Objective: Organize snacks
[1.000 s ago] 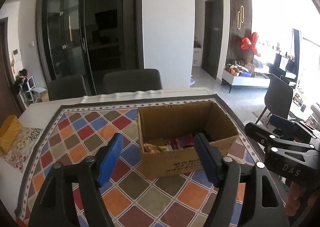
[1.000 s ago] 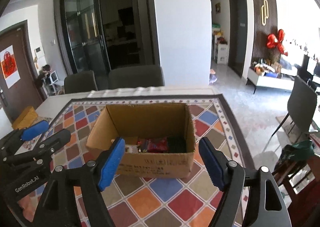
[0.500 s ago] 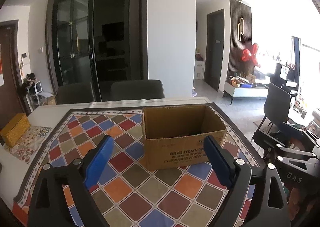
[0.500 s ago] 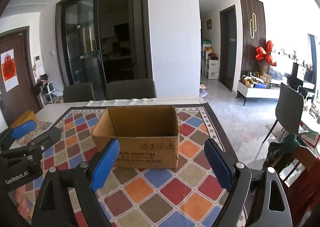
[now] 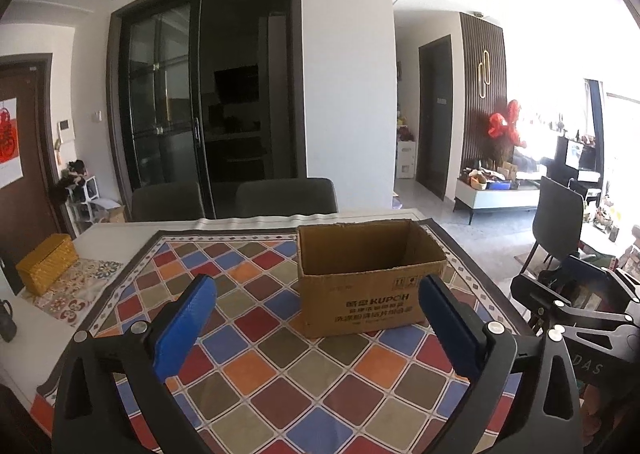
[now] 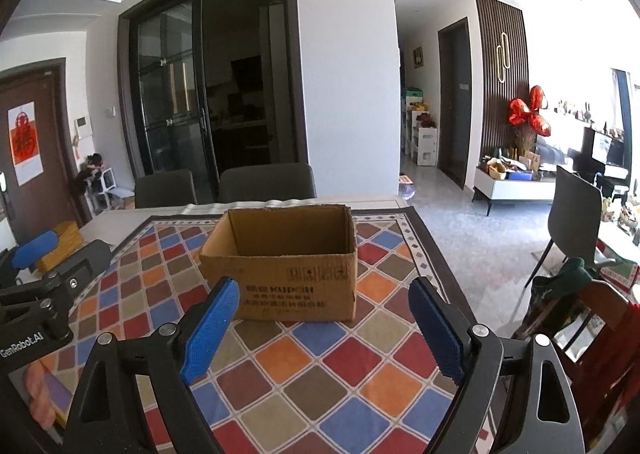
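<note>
An open brown cardboard box stands on the checkered tablecloth. Its inside is hidden from this low angle, so no snacks show. My left gripper hovers in front of the box, apart from it; its jaws are opening and nothing is between the blue pads. My right gripper is also short of the box, open and empty. Each gripper shows at the edge of the other's view: the right one and the left one.
A yellow woven box and a dark mug sit at the table's left end. Two grey chairs stand behind the table, another chair at the right. A hand holds the left gripper.
Both grippers drew back from the box and tipped up, so the snack packets inside passed out of sight. Both pairs of jaws spread wider.
</note>
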`<action>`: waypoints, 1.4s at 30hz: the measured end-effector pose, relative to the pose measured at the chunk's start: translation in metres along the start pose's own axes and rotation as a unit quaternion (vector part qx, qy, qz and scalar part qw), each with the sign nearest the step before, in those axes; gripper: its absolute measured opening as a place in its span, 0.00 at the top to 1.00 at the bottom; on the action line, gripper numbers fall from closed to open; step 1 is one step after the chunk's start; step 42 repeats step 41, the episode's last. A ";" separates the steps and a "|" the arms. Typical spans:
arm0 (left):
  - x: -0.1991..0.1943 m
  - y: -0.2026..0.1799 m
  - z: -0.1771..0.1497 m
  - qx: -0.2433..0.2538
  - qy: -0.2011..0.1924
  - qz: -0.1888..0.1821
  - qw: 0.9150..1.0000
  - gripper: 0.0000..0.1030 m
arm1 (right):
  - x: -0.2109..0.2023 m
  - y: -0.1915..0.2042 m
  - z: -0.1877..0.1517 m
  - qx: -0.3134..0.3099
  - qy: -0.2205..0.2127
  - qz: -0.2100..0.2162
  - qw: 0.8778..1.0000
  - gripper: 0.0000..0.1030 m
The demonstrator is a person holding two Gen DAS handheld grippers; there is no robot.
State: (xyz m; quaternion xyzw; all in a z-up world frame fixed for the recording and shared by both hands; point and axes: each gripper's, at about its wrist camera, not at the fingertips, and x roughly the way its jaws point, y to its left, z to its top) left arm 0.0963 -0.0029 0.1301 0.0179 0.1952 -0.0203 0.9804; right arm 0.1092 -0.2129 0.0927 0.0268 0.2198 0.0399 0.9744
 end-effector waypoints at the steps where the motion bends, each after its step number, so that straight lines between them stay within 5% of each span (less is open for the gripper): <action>1: -0.001 0.000 0.000 0.000 0.000 0.000 1.000 0.00 | -0.002 0.000 -0.001 -0.001 0.000 0.001 1.000 0.15; 42: -0.015 0.001 -0.005 -0.004 -0.010 -0.004 1.000 0.00 | -0.026 0.000 -0.008 -0.009 -0.014 0.000 1.000 0.15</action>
